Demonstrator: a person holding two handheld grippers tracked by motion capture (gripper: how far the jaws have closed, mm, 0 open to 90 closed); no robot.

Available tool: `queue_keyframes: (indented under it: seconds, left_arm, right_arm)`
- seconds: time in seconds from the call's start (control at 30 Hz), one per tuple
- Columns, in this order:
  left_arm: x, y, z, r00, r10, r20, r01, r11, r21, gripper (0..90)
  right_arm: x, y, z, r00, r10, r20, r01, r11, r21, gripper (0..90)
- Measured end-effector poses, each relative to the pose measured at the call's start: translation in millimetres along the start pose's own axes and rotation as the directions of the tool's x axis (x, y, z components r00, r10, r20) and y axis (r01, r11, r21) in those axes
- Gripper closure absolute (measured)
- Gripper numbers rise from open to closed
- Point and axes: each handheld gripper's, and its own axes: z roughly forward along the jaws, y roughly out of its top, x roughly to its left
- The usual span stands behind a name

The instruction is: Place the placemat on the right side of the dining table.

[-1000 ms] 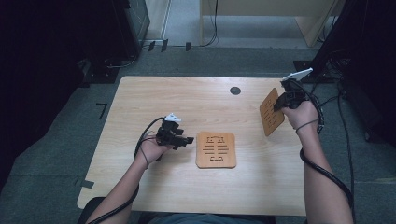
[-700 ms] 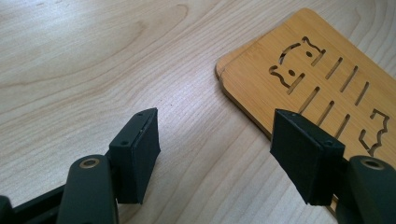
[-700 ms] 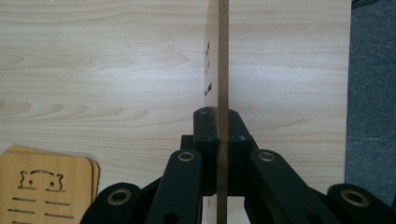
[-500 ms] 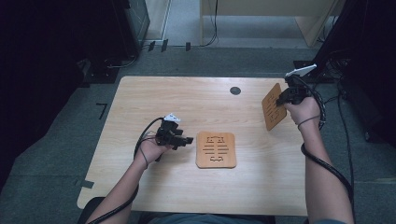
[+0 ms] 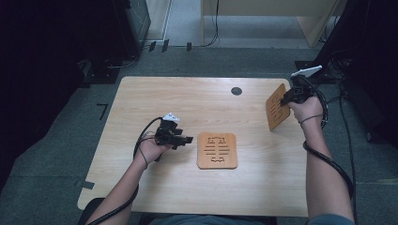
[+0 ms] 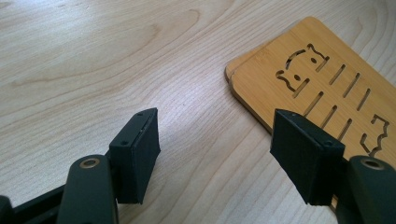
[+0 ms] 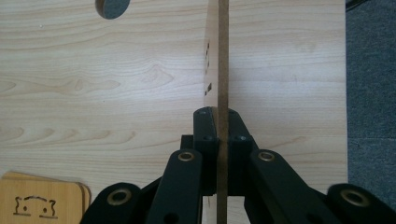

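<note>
A stack of wooden coasters with cut-out slots (image 5: pixel 217 150) lies flat near the table's middle; it also shows as the stack (image 6: pixel 322 88) and the stack (image 7: pixel 42 200). My left gripper (image 5: pixel 185 139) rests on the table just left of the stack, open, its jaws wide apart with bare wood between them (image 6: pixel 215 140). At the table's right edge my right gripper (image 5: pixel 285 99) is shut on another wooden coaster (image 5: pixel 277 108), held on edge above the tabletop. That coaster (image 7: pixel 223 70) appears edge-on between the clamped jaws.
The light wooden table (image 5: pixel 187 103) has a round grommet hole (image 5: pixel 236 91) toward its back right, also seen as the hole (image 7: pixel 112 7). Grey carpet surrounds it, with dark equipment at the left and cables at the right. Cables trail from both grippers.
My right gripper has carried the upright coaster slightly rightward and toward the far edge. The left gripper and the flat stack have stayed put.
</note>
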Motion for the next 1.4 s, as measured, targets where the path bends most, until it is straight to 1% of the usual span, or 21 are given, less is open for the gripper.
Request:
queue_keyframes:
  seconds: [0.27, 0.33, 0.43, 0.47, 0.57, 0.63, 0.7, 0.83, 1.07, 1.3, 1.4]
  left_arm:
    - [-2.1, -0.5, 2.3, 0.9999, 0.012, 0.0, -0.012, 0.9999, 0.011, 31.9]
    - [-2.3, -0.3, 2.6, 0.9999, 0.012, 0.002, -0.012, 0.9999, 0.011, 31.9]
    - [-1.8, -0.7, 3.6, 0.9999, 0.011, 0.001, -0.011, 0.9998, 0.017, 31.9]
    - [-1.7, -0.7, 3.7, 0.9999, 0.011, -0.001, -0.011, 0.9998, 0.017, 31.9]
    - [-1.9, -0.2, 3.3, 0.9999, 0.01, 0.0, -0.01, 0.9999, 0.011, 31.9]
    - [-1.8, -0.2, 3.4, 0.9999, 0.013, -0.001, -0.013, 0.9998, 0.012, 31.9]
    - [-1.8, -0.4, 3.6, 0.9999, 0.013, -0.001, -0.013, 0.9998, 0.014, 31.9]
    - [-1.8, -0.3, 4.0, 0.9999, 0.013, 0.0, -0.013, 0.9998, 0.014, 31.9]
    - [-3.5, 0.6, 4.3, 0.9997, 0.023, 0.002, -0.023, 0.9997, 0.009, 31.9]
    - [-3.7, 0.3, 5.4, 0.9997, 0.026, 0.004, -0.026, 0.9996, 0.014, 31.9]
    - [-4.2, 0.7, 5.2, 0.9997, 0.022, 0.003, -0.023, 0.9997, 0.009, 31.9]
  right_arm:
    - [-7.9, 4.0, 1.8, 0.9996, 0.026, -0.005, -0.026, 1.0, -0.012, 87.6]
    - [-9.5, 4.8, 2.9, 0.9998, 0.022, -0.005, -0.022, 1.0, -0.017, 87.2]
    - [-10.5, 5.0, 4.7, 0.9999, 0.008, 0.007, -0.007, 1.0, -0.015, 85.9]
    - [-11.1, 4.5, 5.7, 1.0, 0.002, 0.004, -0.002, 1.0, -0.021, 83.4]
    - [-12.0, 3.8, 6.8, 1.0, -0.001, 0.001, 0.001, 1.0, -0.029, 82.9]
    - [-12.8, 3.3, 8.1, 1.0, -0.004, 0.0, 0.004, 0.999, -0.036, 79.8]
    - [-14.4, 2.6, 9.5, 0.9999, -0.01, 0.005, 0.01, 0.999, -0.038, 79.0]
    - [-17.4, 1.3, 12.5, 0.9999, -0.008, 0.009, 0.008, 0.999, -0.045, 77.0]
    - [-23.1, -1.1, 19.6, 1.0, 0.005, 0.0, -0.005, 0.999, -0.043, 74.9]
    - [-23.9, -2.3, 25.2, 1.0, 0.001, -0.005, -0.001, 0.999, -0.053, 71.8]
    - [-23.3, -3.5, 29.5, 0.9998, 0.005, -0.017, -0.006, 0.999, -0.051, 70.1]
